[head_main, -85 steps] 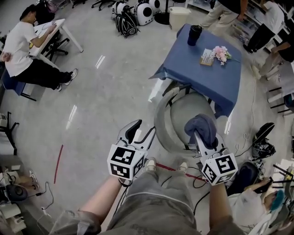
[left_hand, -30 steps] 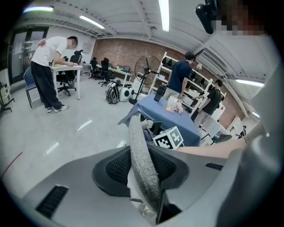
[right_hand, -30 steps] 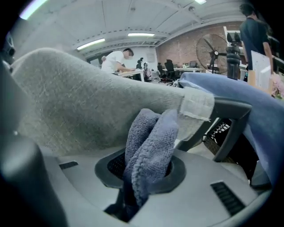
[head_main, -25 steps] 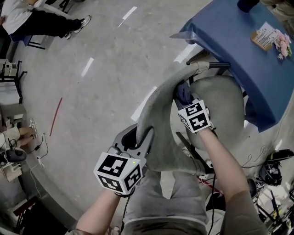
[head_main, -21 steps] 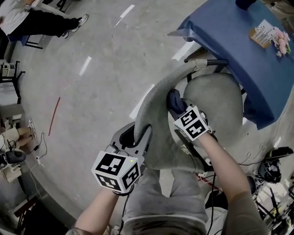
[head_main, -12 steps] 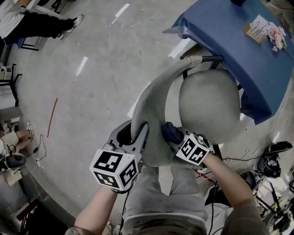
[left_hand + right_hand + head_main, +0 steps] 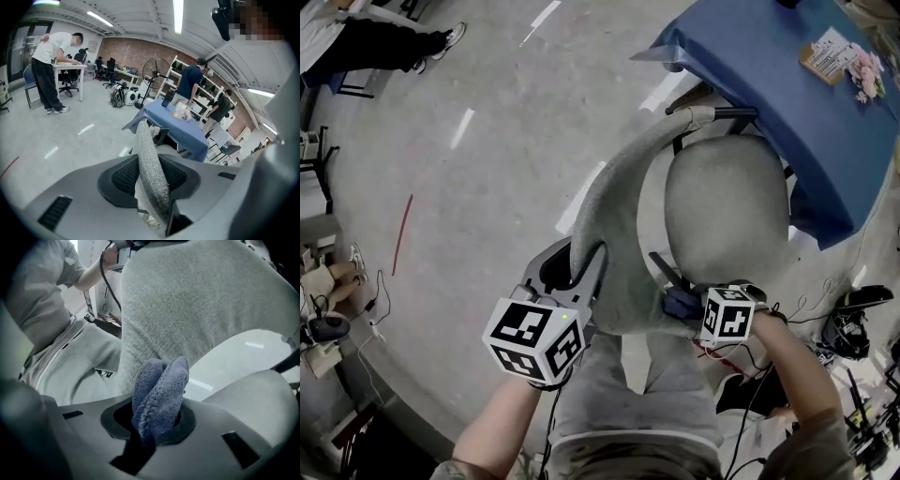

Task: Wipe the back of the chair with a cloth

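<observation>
Mid-wipe, I reckon: the left claw (image 7: 579, 270) clamps the chair back (image 7: 619, 211) by its rim, while the right claw (image 7: 157, 420) pinches the cloth (image 7: 159, 387) low against it, needing a firm sweep along it next.

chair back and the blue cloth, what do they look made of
The chair back: grey woven upholstery fabric, matte, going by the fine crosshatched weave; whatever is under it is hidden. The cloth: blue, probably microfibre or terry, soft and matte, going by its nubby pile and stitched edge.

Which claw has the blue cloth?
The right claw pinches the blue cloth; the left claw clamps the grey chair back instead.
</observation>
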Available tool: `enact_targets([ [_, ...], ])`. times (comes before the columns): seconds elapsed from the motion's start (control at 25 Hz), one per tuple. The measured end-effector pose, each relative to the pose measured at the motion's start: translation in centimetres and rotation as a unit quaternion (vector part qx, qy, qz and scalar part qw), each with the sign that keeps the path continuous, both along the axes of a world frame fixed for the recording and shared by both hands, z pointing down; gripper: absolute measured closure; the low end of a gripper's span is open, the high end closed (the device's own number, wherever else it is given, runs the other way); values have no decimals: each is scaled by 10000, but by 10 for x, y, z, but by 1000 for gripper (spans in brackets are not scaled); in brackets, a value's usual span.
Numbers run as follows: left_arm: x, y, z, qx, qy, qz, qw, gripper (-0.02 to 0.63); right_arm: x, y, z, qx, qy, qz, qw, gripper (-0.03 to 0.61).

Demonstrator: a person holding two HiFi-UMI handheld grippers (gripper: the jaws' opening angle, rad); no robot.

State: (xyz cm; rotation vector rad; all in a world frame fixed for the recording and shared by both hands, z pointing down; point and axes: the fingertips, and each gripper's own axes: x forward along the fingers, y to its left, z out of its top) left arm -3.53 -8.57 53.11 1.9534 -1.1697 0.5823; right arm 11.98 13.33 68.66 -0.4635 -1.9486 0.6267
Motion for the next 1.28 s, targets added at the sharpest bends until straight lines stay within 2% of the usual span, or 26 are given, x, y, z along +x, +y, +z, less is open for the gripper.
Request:
enact_targets([
  [0.12, 0, 1, 0, 2, 62, -28, 10000, 477, -22, -11, -6, 226, -266, -335, 9988, 489],
  [0.32, 0, 1, 0, 3, 113, -55, 9999, 477, -74, -70, -16, 1023, -849, -329, 9906, 489],
  [0.52, 0, 0, 1, -2, 137, -90, 9999, 477, -101, -145, -14, 1937, -917, -385, 9760, 488],
  [0.56, 0, 0, 1, -7, 137, -85, 9999, 477, -103, -164, -13, 2131, -889, -226, 9727, 486],
  [0.64, 0, 1, 1, -11, 143, -77, 9999, 476, -106, -209, -14, 2496, -871, 418, 9635, 486],
  [0.72, 0, 1, 0, -9, 147, -71, 9999, 476, -105, -255, -22, 2691, -840, 1176, 9522, 485],
  [0.84, 1, 0, -1, -15, 157, -63, 9999, 474, -94, -299, -33, 2883, -669, 1859, 9369, 480],
  [0.92, 1, 0, -1, -13, 156, -61, 9999, 474, -81, -317, -37, 2938, -550, 2434, 9227, 480],
  [0.96, 1, 0, 0, -14, 156, -60, 9999, 472, -71, -328, -38, 2968, -482, 2814, 9113, 483],
  [1.0, 1, 0, 0, -17, 157, -57, 9999, 472, -59, -341, -40, 3009, -413, 3237, 8961, 485],
  [1.08, 2, 1, 0, -27, 148, -33, 9999, 472, -33, -367, -46, 3100, -294, 4077, 8584, 486],
  [1.16, 1, 2, -1, -33, 143, -11, 9999, 472, -16, -385, -56, 3208, -204, 4664, 8241, 488],
  [1.2, 0, 2, -1, -35, 143, -8, 9999, 472, -15, -388, -59, 3277, -171, 4783, 8146, 488],
  [1.24, -1, 2, -1, -37, 144, -11, 9999, 472, -18, -387, -60, 3349, -159, 4777, 8120, 488],
  [1.28, -1, 1, -1, -40, 146, -18, 9999, 472, -25, -381, -60, 3408, -174, 4666, 8160, 488],
])
